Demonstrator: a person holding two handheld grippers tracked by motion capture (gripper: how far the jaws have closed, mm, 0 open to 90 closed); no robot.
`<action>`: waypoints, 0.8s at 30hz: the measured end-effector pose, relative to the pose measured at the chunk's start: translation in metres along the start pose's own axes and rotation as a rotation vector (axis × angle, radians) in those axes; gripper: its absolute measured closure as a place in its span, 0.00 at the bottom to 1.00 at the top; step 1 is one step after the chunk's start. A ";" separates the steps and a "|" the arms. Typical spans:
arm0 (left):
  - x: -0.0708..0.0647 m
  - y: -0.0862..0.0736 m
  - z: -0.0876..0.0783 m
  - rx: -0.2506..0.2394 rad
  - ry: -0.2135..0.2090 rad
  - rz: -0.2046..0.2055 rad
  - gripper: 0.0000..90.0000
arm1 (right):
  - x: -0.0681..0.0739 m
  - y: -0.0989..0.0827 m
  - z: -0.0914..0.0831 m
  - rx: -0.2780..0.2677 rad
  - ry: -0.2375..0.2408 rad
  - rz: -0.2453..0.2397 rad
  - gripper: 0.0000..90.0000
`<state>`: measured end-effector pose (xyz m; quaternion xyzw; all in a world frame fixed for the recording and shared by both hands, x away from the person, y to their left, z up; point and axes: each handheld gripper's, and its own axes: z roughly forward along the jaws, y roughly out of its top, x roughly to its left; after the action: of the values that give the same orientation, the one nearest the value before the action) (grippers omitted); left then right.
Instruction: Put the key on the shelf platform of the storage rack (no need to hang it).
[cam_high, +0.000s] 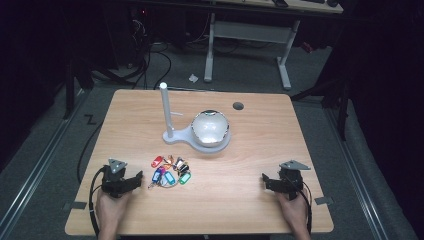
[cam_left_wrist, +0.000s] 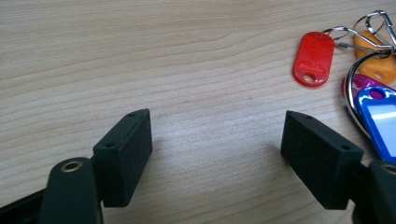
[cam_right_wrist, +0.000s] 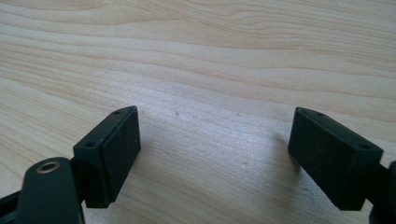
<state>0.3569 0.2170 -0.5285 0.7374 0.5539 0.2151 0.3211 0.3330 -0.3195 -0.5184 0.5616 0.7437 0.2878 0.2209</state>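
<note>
Right tongs (cam_right_wrist: 215, 154) spread wide, empty, over bare wooden table (cam_right_wrist: 210, 60).

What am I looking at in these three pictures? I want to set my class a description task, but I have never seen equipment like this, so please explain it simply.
There is no robot here. A person sits at a wooden table and holds a hand tool in each hand: the left gripper and the right gripper, each with two black jaws.

The high view comes from a fixed camera above the table. The other two pictures come from small cameras riding on the grippers, looking along their own jaws at the wood.

On the table lie a bunch of coloured key tags on metal rings, just beside the left gripper, and farther back a white stand with an upright post and a shiny dome on its base.

Both grippers stand open, with bare wood between their jaws. Nothing is held.
</note>
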 end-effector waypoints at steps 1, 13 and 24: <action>0.000 0.000 0.000 0.002 -0.007 0.008 0.26 | 0.000 0.000 0.000 0.000 0.001 0.001 0.19; 0.009 0.000 -0.011 -0.017 -0.100 -0.045 0.30 | 0.000 0.000 0.000 0.000 0.001 0.000 0.19; -0.001 0.005 -0.036 -0.051 -0.139 0.009 0.34 | 0.000 0.000 0.000 0.000 0.000 0.000 0.19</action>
<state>0.3360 0.2232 -0.4996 0.7447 0.5212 0.1792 0.3765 0.3330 -0.3194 -0.5184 0.5614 0.7438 0.2878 0.2210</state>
